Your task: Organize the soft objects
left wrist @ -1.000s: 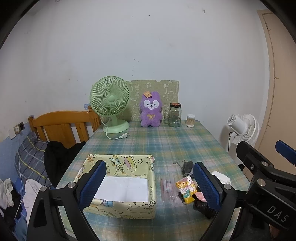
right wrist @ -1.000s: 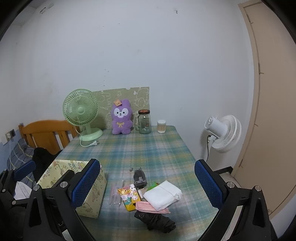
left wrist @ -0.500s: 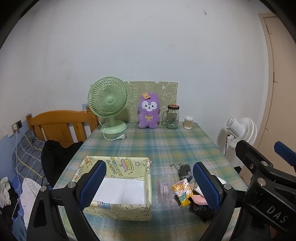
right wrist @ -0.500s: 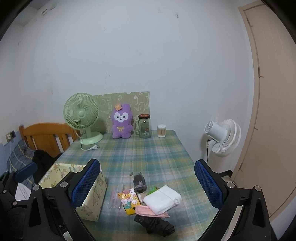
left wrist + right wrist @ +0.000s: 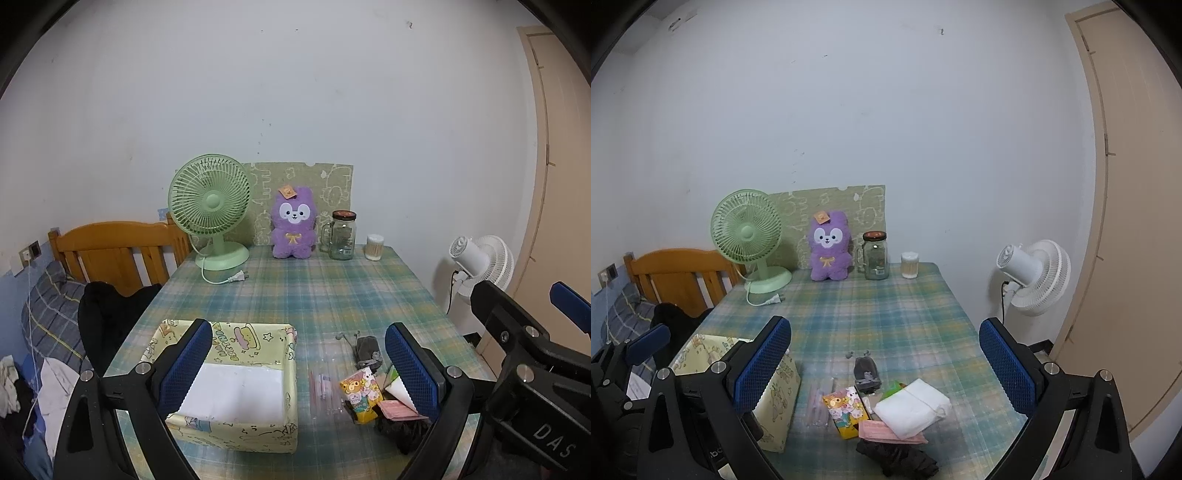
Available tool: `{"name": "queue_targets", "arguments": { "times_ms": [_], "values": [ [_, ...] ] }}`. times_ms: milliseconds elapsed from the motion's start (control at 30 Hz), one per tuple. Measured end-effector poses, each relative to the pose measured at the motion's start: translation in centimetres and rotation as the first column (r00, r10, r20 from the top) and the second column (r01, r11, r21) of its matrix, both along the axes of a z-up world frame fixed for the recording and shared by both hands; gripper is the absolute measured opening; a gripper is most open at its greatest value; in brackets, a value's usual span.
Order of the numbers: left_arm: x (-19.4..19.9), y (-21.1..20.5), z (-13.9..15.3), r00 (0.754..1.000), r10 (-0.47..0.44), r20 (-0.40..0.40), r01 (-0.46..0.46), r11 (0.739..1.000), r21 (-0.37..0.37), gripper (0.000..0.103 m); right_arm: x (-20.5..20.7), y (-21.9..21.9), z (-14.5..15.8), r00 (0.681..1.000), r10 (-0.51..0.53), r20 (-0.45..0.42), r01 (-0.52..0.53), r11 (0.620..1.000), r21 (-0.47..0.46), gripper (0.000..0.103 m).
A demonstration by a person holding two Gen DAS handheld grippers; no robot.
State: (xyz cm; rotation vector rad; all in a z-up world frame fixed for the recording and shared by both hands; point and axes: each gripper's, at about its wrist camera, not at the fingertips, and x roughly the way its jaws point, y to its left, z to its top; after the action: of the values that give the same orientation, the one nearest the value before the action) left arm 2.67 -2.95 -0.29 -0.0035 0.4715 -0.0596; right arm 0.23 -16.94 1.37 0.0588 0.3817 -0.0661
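A yellow cartoon-print box (image 5: 236, 384) with a white floor stands near the table's front left, also seen in the right wrist view as the box (image 5: 775, 398). To its right lies a small pile: a folded white cloth (image 5: 912, 408), a yellow tissue pack (image 5: 846, 408), a pink mask (image 5: 890, 434), a grey sock (image 5: 866, 371), a black cloth (image 5: 897, 459) and a clear sleeve (image 5: 820, 402). My left gripper (image 5: 295, 369) hangs open above the box and pile, holding nothing. My right gripper (image 5: 884, 365) is open above the pile, also holding nothing.
At the table's far edge stand a green desk fan (image 5: 210, 218), a purple plush (image 5: 293, 227), a glass jar (image 5: 342, 236) and a cotton-swab tub (image 5: 374, 247). A wooden chair (image 5: 110, 251) with dark clothing is left, a white floor fan (image 5: 1032, 277) right.
Both views have pulled back and risen a little, so the table and its objects sit lower and smaller. Both grippers stay open; nothing on the table has moved.
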Motion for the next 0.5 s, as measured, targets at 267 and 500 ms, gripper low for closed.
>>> {"name": "queue_targets", "arguments": {
  "times_ms": [267,500],
  "values": [
    [-0.5,-0.2,-0.3,1.000,0.019,0.015,-0.019,1.000,0.019,0.094,0.2,-0.5,-0.8,0.999,0.048,-0.012,-0.047,0.998,0.043,0.103],
    [-0.9,-0.3,-0.9,0.998,0.041,0.042,-0.042,0.999,0.029,0.094,-0.1,-0.2,-1.2,0.998,0.058,-0.007,-0.058,0.998,0.018,0.103]
  ]
}}
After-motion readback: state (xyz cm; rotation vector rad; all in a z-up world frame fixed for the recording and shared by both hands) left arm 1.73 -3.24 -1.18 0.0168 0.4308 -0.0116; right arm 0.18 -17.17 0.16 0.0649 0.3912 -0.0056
